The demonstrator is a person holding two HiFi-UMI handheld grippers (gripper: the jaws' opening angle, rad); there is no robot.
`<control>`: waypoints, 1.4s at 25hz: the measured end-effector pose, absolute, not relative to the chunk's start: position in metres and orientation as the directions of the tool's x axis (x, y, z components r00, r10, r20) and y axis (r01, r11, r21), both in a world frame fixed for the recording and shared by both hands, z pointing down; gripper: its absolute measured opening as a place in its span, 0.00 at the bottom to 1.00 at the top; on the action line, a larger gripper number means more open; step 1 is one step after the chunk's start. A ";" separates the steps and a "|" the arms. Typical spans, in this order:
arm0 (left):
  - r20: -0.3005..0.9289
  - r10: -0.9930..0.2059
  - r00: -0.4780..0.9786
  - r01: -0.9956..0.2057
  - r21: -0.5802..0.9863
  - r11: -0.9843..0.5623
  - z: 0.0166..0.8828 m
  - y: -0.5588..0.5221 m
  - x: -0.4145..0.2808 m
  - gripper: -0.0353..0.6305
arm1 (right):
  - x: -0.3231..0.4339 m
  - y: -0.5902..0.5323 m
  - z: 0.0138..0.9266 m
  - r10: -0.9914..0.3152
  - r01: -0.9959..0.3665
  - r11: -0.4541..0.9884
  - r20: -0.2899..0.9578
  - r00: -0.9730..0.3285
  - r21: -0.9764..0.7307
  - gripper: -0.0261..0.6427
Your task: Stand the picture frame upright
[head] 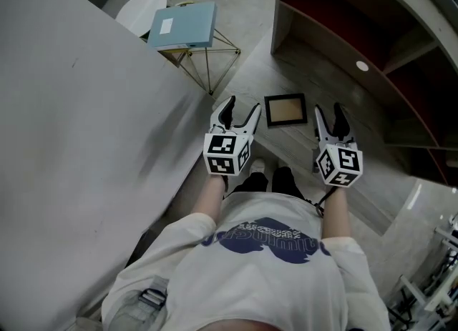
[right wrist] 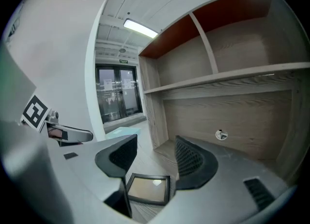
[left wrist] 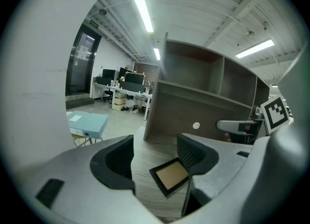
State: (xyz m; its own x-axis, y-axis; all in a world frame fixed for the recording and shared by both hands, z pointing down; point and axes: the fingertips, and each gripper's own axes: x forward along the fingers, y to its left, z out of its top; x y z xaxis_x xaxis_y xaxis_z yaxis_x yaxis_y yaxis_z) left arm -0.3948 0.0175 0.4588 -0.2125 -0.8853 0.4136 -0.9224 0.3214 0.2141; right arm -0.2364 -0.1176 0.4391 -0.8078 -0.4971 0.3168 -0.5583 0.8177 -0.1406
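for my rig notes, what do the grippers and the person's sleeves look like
The left gripper and right gripper are alike: white-grey bodies, black ribbed pads, a white cube with black square markers. The person wears a short-sleeved white tee with a dark blue print.

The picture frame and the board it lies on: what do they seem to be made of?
Frame: a dark, matte border, perhaps painted wood or plastic; the tan panel inside shows a small glint in the right gripper view, so probably glazed. Board: pale grey wood grain, likely laminate or veneer.
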 end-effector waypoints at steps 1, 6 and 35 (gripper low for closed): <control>0.424 -0.880 -0.216 -0.917 0.221 0.332 0.464 0.015 -0.395 0.45 | -0.238 -0.120 0.445 -0.481 -0.548 0.824 0.331 -0.812 -0.146 0.40; 0.496 -0.842 -0.215 -0.890 0.256 0.378 0.495 0.008 -0.387 0.45 | -0.243 -0.130 0.478 -0.390 -0.494 0.851 0.414 -0.822 -0.179 0.39; 0.865 -0.497 -0.067 -0.819 0.237 0.523 0.681 -0.031 -0.355 0.43 | -0.270 -0.145 0.680 0.021 -0.384 0.888 0.855 -0.519 -0.254 0.28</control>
